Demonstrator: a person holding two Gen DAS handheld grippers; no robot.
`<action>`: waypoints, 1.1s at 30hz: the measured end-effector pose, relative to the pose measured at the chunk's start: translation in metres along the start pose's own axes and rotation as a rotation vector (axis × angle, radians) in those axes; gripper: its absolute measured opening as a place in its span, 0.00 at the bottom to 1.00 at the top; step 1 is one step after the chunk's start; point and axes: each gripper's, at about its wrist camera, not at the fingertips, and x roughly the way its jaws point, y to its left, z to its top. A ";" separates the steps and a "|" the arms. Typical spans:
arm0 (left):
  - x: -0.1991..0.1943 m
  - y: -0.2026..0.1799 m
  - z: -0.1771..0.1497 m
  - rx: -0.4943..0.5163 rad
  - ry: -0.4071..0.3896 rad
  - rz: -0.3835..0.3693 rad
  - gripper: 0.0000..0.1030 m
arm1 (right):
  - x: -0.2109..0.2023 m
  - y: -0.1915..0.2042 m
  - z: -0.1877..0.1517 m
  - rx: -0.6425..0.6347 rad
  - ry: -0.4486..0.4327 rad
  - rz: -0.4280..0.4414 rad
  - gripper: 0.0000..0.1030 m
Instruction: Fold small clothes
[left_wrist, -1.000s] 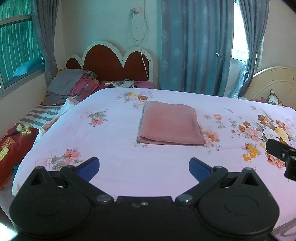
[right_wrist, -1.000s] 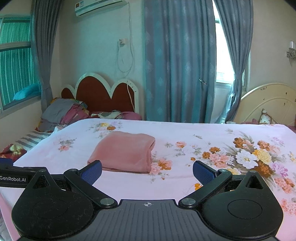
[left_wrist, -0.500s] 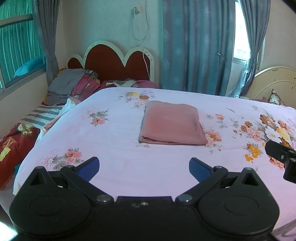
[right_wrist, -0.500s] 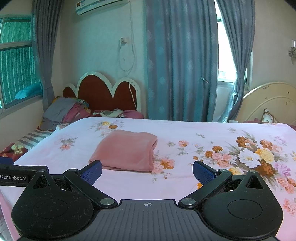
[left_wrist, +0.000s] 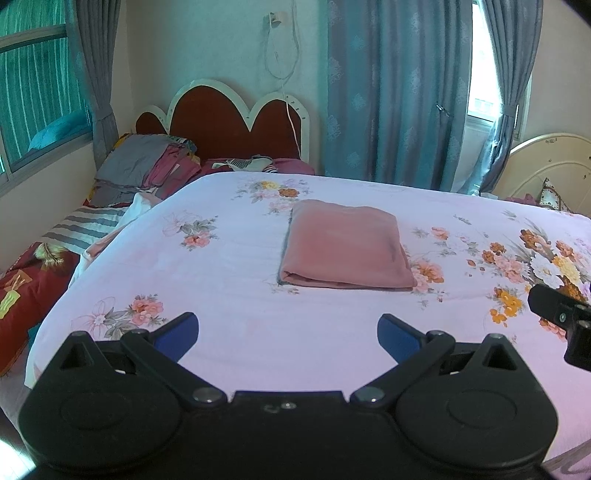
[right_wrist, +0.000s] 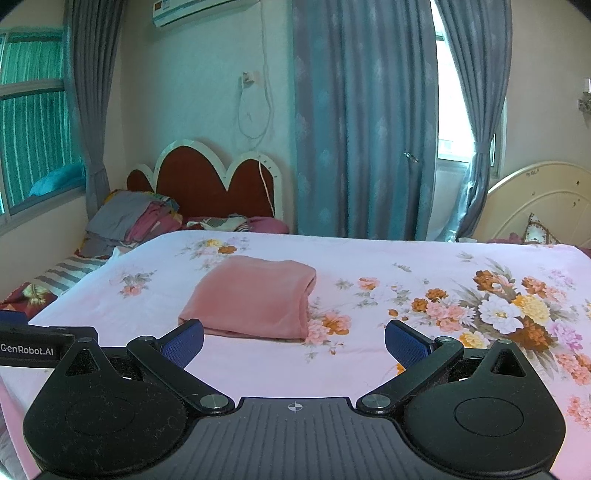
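The air conditioner above the headboard is cut off by the top edge. Items in the clothes pile beside the headboard cannot be distinguished.

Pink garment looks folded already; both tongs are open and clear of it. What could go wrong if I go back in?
1. The pink garment lies neatly folded; a grab at its open layered right edge could pull the layers apart.
2. The left tongs and right tongs sit close together; they might collide.
3. Low tongs could snag and wrinkle the floral sheet.
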 end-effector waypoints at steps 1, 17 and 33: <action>0.001 0.000 0.000 0.000 0.001 0.001 1.00 | 0.001 0.001 0.000 0.000 0.002 0.001 1.00; 0.020 0.002 0.005 -0.005 0.034 0.001 1.00 | 0.026 0.002 0.003 0.002 0.040 0.009 1.00; 0.102 0.008 0.043 -0.022 0.040 -0.056 1.00 | 0.104 -0.016 0.009 0.041 0.146 -0.046 1.00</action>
